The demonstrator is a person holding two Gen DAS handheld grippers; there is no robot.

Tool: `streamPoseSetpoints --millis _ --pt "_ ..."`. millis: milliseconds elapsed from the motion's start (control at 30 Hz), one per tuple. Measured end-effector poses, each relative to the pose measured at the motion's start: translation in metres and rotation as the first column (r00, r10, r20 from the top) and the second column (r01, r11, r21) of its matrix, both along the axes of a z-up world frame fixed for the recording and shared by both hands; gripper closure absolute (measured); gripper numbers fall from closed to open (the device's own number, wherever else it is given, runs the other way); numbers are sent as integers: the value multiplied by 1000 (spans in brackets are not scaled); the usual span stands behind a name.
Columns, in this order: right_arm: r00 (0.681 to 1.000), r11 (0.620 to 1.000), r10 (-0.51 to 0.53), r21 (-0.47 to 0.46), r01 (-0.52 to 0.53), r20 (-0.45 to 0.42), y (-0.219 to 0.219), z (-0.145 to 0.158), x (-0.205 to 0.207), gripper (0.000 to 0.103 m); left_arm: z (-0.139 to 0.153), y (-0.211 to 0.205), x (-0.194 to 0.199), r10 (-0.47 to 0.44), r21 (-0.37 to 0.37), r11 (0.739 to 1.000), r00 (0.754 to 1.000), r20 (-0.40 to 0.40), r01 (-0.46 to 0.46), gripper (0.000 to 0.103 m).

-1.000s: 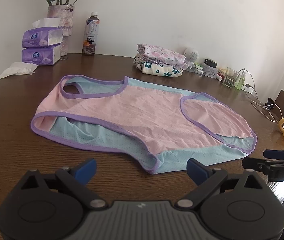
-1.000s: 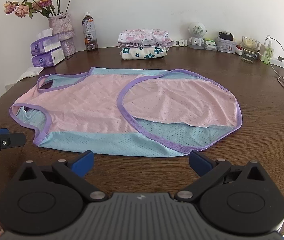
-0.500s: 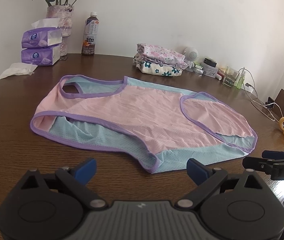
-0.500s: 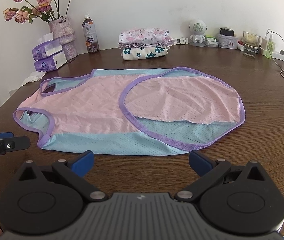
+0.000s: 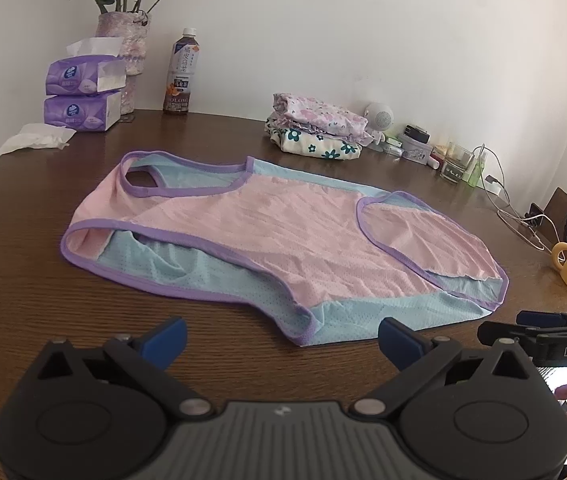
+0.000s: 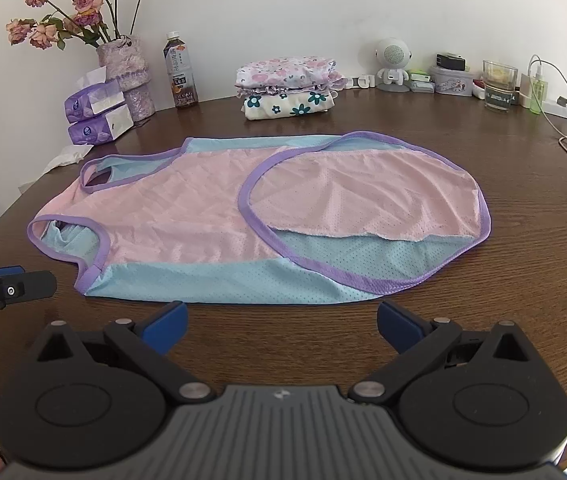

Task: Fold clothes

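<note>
Tank top (image 6: 211, 216) unmoved — tongs unchanged

**Black grippers, blue fingertips**

Both tools share one build. The left gripper (image 5: 281, 338) has a ribbed grey centre plate with a small pale emblem, two round black discs flanking that plate, silver screws at the linkage pivots, and blue pads (image 5: 165, 338). The right gripper (image 6: 279, 322) matches; white letters "DAS" mark its side.

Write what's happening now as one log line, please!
stage: pre-grasp | left hand-held gripper: open, empty | right hand-held gripper: open, empty | pink-and-blue top: flat on table, bottom folded up
</note>
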State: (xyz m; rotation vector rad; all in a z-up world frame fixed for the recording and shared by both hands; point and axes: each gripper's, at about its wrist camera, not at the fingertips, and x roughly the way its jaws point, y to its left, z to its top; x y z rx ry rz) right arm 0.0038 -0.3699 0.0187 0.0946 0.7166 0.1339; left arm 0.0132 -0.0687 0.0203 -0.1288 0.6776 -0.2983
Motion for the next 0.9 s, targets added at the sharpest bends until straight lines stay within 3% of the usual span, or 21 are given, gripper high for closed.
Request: streamPoseSetpoints --millis 900 --pt "1000 1000 -11 8 12 -10 -2 -6 -1 0 -5 -3 0 2 8 1000 1000 -16 -2 0"
